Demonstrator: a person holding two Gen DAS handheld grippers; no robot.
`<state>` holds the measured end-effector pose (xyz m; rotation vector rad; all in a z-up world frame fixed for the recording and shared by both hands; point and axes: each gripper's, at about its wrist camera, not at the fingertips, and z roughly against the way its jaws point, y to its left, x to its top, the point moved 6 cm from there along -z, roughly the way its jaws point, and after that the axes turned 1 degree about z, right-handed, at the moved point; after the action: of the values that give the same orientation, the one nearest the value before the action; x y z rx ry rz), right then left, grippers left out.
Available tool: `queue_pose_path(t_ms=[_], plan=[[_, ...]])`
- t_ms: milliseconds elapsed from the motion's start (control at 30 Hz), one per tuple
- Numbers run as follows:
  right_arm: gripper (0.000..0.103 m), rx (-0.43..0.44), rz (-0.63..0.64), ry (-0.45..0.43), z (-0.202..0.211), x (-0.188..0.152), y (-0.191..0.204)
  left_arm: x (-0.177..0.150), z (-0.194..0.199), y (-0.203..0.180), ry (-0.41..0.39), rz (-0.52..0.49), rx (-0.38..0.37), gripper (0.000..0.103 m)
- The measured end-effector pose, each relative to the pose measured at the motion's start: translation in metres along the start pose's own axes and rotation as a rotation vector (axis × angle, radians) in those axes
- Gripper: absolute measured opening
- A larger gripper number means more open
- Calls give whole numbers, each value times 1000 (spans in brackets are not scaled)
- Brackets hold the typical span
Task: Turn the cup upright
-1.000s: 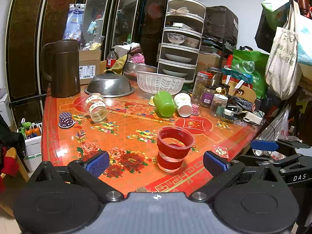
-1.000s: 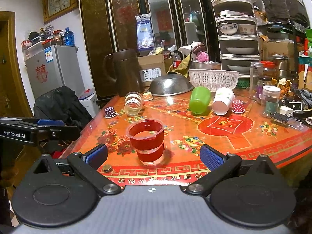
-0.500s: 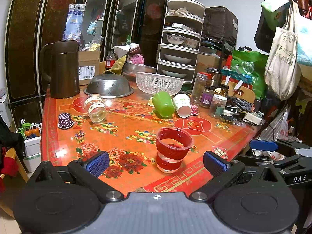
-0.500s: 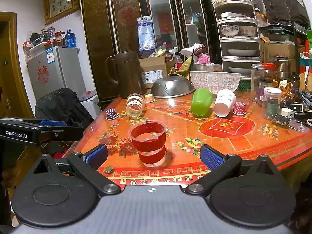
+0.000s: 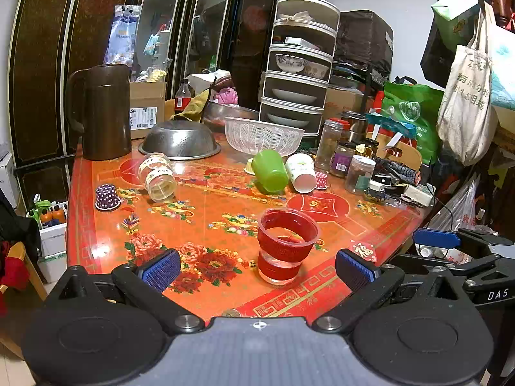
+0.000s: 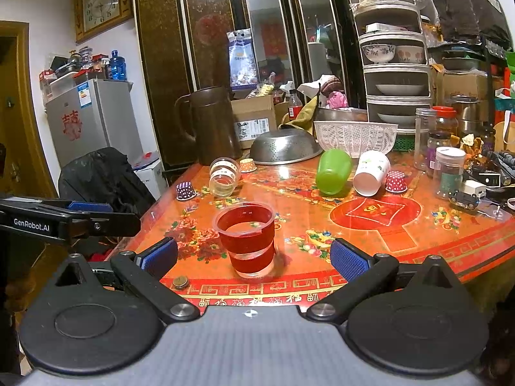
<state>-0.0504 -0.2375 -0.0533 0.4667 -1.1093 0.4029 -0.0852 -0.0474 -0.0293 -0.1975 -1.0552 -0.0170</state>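
The left gripper (image 5: 257, 268) is held level at the near edge of the table (image 5: 206, 222), its jaws spread wide with nothing between the blue pads (image 5: 161, 269). The right gripper (image 6: 254, 257) sits alongside at that edge, jaws equally wide and pads (image 6: 348, 259) touching nothing.

table (image 5: 96, 193) red-orange, floral print | near edge: red cup (image 5: 286, 246) upright, coin (image 6: 180, 280) | middle: green cup (image 5: 270, 171), white cup (image 5: 301, 172), clear jar (image 5: 157, 177) on their sides; purple dotted cup (image 5: 107, 197) mouth down | far: brown pitcher (image 5: 101, 112), steel colander (image 5: 180, 140) inverted, white basket (image 5: 263, 135), jars (image 5: 359, 173)
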Motion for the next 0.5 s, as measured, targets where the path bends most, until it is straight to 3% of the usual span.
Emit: queue_pose_path(t_ms=[500], plan=[[102,1,0,-2,0,0,2,0,0,0,1,0,0,103]])
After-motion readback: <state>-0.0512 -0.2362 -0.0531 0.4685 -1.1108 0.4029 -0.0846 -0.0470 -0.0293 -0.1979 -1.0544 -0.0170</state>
